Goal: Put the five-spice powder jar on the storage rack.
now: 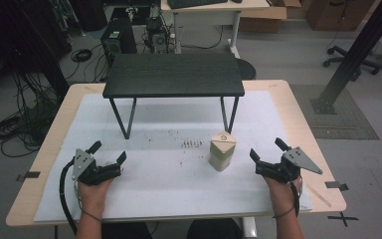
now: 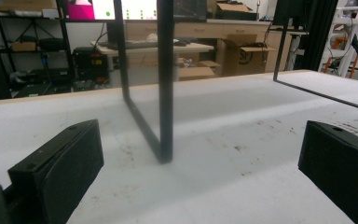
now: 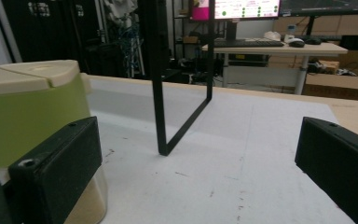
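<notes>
High view: a white sheet (image 1: 169,169) speckled with dark crumbs covers the bench (image 1: 298,114). Both the left gripper (image 1: 109,152) and right gripper (image 1: 265,149) gape empty. A green-and-cream container (image 1: 221,150) stands just beside the right gripper, a black stand (image 1: 174,74) beyond, cluttered office behind.

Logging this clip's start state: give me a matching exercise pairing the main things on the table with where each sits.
Things:
1. stand
2. container
3. left gripper
4. right gripper

Places:
A. near edge of the table, at the person's right, jaws apart
B. far half of the table, on thin legs
C. near edge, at the person's left, jaws apart
D. on the white sheet, in front of the stand's right leg

Pairs: 1-B, 2-D, 3-C, 4-A
</notes>
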Demonstrator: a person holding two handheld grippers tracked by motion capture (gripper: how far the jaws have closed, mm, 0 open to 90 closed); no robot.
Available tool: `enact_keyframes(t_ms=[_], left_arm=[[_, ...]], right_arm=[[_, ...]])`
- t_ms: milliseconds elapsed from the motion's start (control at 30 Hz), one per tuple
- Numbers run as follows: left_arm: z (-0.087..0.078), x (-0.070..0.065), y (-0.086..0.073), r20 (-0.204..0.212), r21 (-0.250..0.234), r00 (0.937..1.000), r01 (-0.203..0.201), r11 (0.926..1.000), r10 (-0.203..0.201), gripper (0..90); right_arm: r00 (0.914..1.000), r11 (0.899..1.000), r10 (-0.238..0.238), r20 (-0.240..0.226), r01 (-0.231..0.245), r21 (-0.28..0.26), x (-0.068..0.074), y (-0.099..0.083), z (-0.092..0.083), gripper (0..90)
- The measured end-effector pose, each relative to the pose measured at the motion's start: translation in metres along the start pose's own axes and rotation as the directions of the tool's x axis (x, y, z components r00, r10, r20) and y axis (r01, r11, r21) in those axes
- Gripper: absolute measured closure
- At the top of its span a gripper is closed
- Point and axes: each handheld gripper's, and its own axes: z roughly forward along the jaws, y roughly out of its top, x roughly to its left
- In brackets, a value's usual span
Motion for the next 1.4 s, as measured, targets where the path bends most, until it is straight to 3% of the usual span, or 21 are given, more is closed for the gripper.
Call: enact_keyframes(t_ms=[200,633,1400], left_arm=[[0.000,0.000,0.000,0.000,0.002,1.0000,0.000,1.0000,0.000,0.3],[0.001,0.000,0.000,0.001,0.006,1.0000,-0.004,1.0000,0.004,0.2],[0.001,0.000,0.000,0.004,0.010,1.0000,-0.002,1.0000,0.002,0.2]], right_arm=[[0.9966,0.999,-0.044,-0.070,0.045,0.009,0.008,0.006,-0.002,0.3],[0.9862,0.999,-0.043,-0.160,0.044,0.003,0.022,0.016,-0.004,0.3],[0.9739,0.996,-0.057,-0.220,0.069,0.051,0.039,0.013,0.004,1.2]])
